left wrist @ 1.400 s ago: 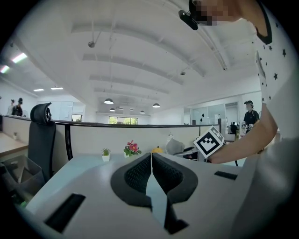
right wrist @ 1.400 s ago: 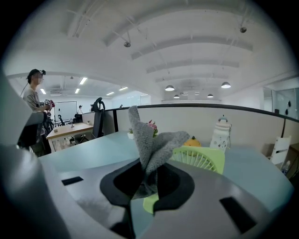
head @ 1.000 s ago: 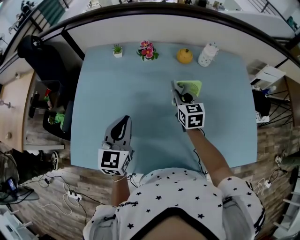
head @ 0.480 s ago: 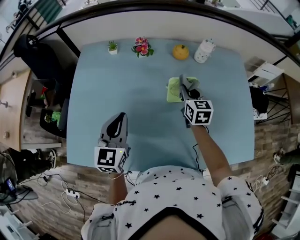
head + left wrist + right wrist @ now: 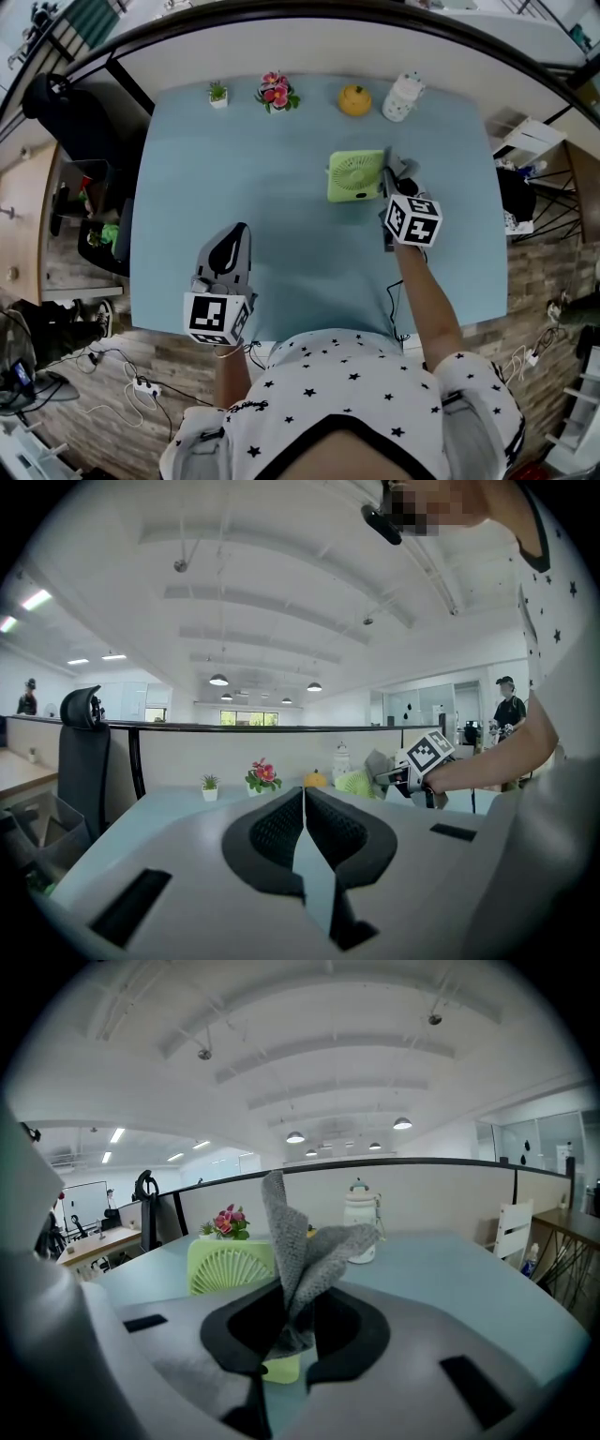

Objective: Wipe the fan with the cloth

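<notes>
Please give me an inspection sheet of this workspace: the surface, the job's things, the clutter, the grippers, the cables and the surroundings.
Surface: light blue table.
Job's things: green fan on the table; grey cloth in the right gripper.
Clutter: small plant, flowers, orange ornament and white jar in a row at the far edge.
Grippers: left gripper shut, empty; right gripper shut on the cloth, at the fan's right side.
Cables: power strip with cables on the floor.
Surroundings: black chair, wooden floor.
</notes>
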### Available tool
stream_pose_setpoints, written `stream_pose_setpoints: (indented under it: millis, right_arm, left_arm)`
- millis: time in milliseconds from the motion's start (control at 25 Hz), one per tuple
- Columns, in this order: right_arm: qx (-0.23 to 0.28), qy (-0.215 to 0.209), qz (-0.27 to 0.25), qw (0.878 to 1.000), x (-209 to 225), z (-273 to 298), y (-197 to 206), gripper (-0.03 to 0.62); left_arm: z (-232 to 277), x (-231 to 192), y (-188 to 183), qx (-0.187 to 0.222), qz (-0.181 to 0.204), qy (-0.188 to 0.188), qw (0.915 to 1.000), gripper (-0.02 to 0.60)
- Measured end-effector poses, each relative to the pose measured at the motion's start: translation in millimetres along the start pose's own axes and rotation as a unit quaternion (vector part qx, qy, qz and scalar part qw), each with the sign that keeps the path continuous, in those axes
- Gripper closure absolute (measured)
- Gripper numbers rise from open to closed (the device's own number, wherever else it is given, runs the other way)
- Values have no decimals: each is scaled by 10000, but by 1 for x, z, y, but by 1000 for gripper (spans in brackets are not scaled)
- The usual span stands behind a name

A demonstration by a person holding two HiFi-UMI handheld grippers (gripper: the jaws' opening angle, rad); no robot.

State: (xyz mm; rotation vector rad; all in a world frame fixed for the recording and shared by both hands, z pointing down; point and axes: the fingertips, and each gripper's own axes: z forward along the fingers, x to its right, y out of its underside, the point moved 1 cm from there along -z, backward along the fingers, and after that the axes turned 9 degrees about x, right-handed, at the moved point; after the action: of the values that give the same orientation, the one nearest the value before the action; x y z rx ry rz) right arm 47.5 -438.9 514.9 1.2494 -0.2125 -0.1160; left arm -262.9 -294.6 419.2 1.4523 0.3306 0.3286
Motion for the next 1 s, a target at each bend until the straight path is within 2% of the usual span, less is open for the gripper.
stream_pose_setpoints:
  millis: [360, 480, 640, 800, 1000]
  right_arm:
    - [13, -37, 39, 10000, -1, 0, 1, 545]
    - [196, -105, -158, 9996, -11, -6, -9, 545]
    - [429, -664, -695, 9944, -59, -11, -19, 545]
    - [335, -1247, -1014, 9864, -107, -5, -9, 545]
    - [86, -1449, -1102, 9833, -132, 6, 12, 545]
  left_arm:
    - [1, 1, 1, -32, 7, -36, 10000, 550]
    - [1, 1, 0, -29, 20, -36, 10000, 551]
    - [0, 0, 1, -45, 41, -31, 10000, 551]
    - [0, 3, -3, -44, 85, 4, 10000, 551]
    - [-7, -3, -3, -64, 85, -98, 9999, 551]
